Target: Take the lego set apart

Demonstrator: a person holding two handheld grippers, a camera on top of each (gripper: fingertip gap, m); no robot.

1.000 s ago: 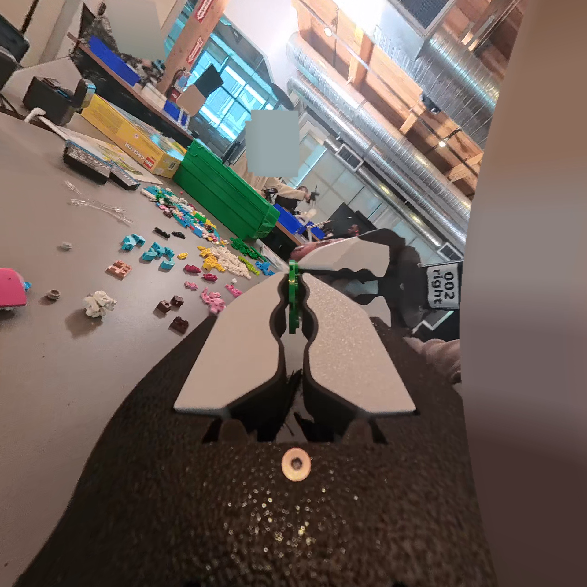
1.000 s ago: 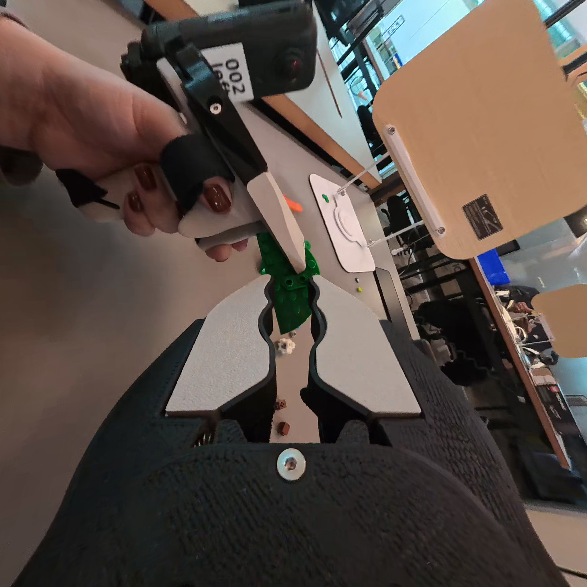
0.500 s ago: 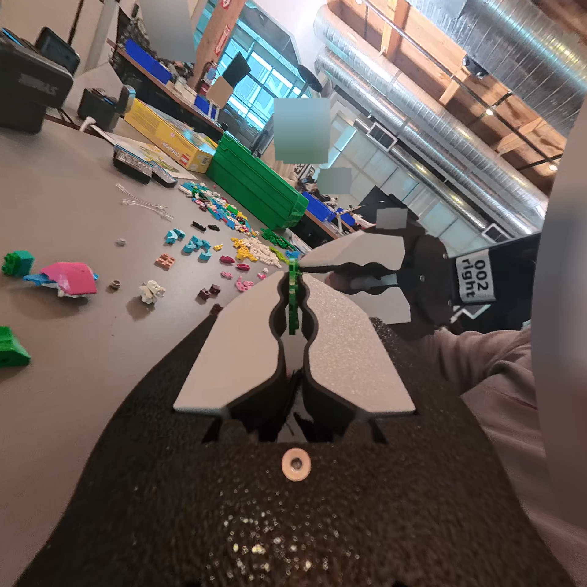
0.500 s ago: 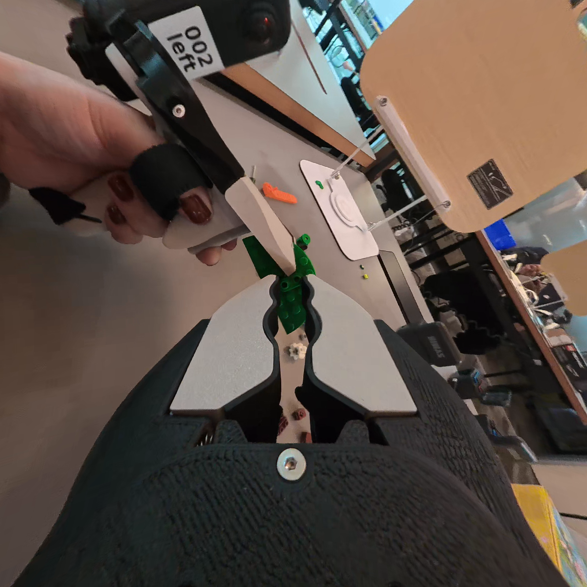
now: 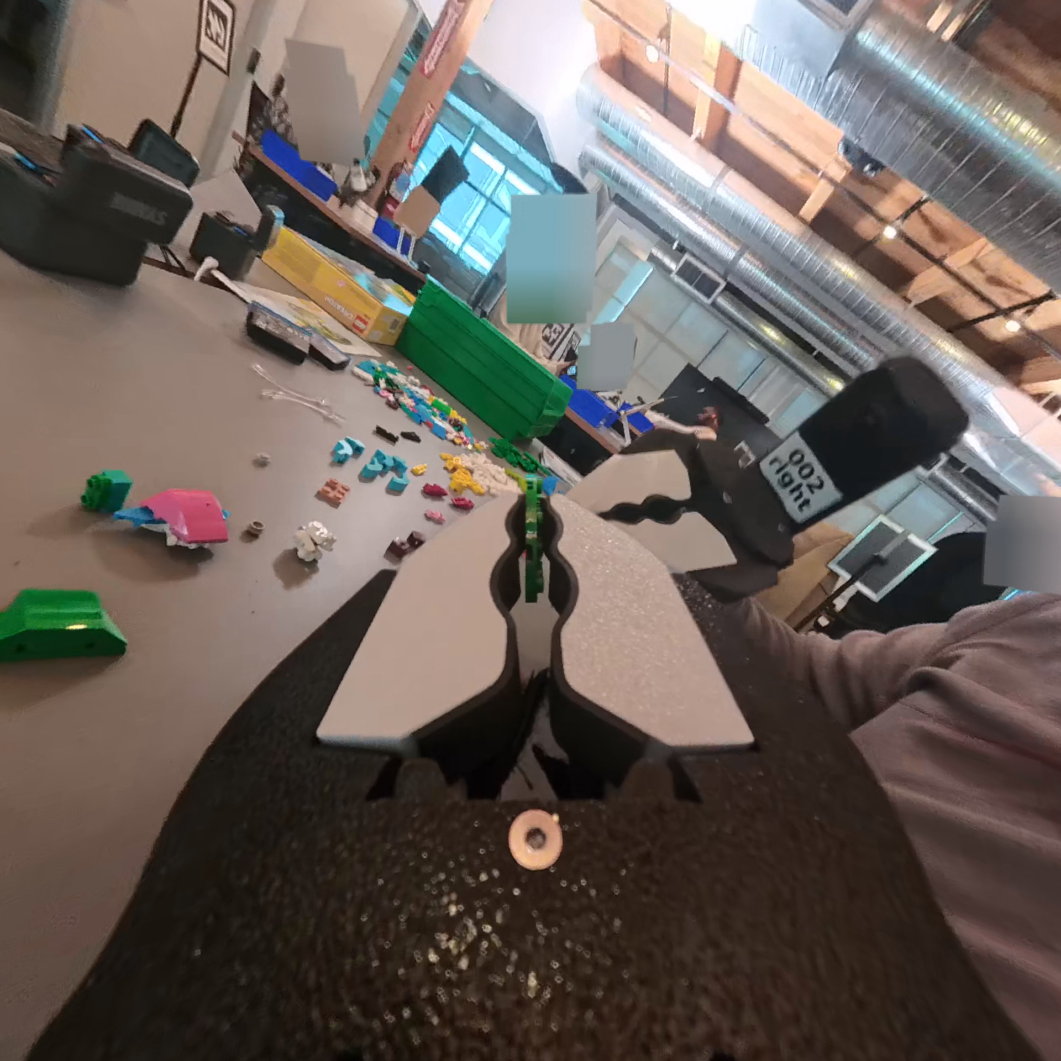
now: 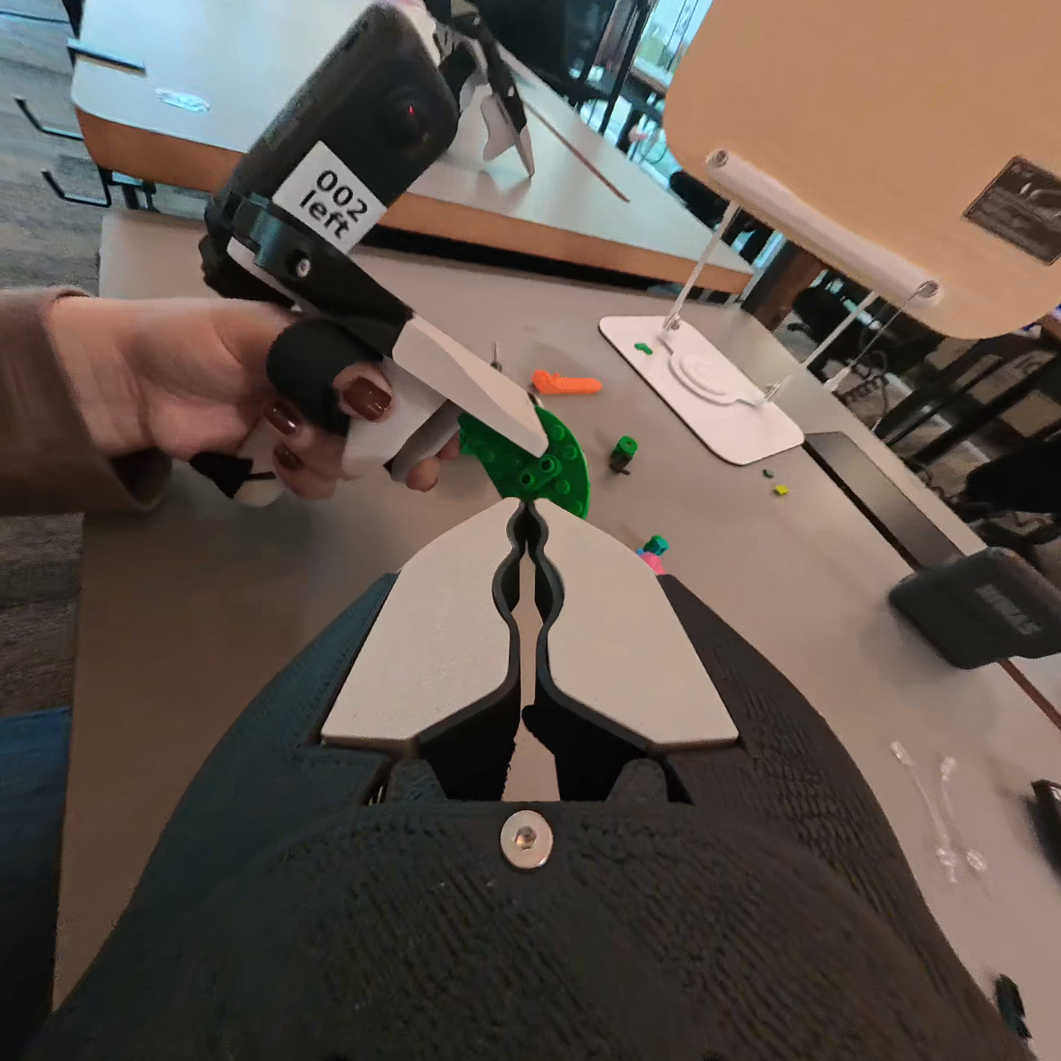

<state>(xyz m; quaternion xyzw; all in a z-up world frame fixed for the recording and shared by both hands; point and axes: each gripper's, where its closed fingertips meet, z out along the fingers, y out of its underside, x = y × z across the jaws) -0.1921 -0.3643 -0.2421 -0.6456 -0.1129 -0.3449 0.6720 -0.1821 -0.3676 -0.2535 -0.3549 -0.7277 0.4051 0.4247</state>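
A: Green plate [image 6: 519, 468], studded, curved along one edge: clamped edge-on between my left fingers [image 5: 533, 537], clear of the grey worktop [image 5: 143, 402]. From the left wrist view I see only its thin edge, running up the gap between the pads.

B: And your right fingers [image 6: 525, 508]?

A: Closed to a narrow slit. Nothing visible between them. Their tips sit just below the plate's lower edge; I cannot tell whether they touch it.

B: What holds the left gripper?

A: A hand [image 6: 189, 390] wrapped around its handle, one finger in a black loop.

B: Note the surroundings, nearest first.

A: Beyond the plate on the worktop: a small green stud piece [image 6: 623, 450], an orange brick separator [image 6: 565, 382], a white flat stand base [image 6: 706, 396] carrying a tan board. On the other side: a pink-and-blue partial build [image 5: 178, 517] with a green block beside it, a green sloped piece [image 5: 57, 626], a small white piece [image 5: 313, 539], then a spread of loose sorted bricks [image 5: 419, 436]. Farther back: green bins [image 5: 482, 367], a yellow box [image 5: 339, 293], black cases [image 5: 86, 218].
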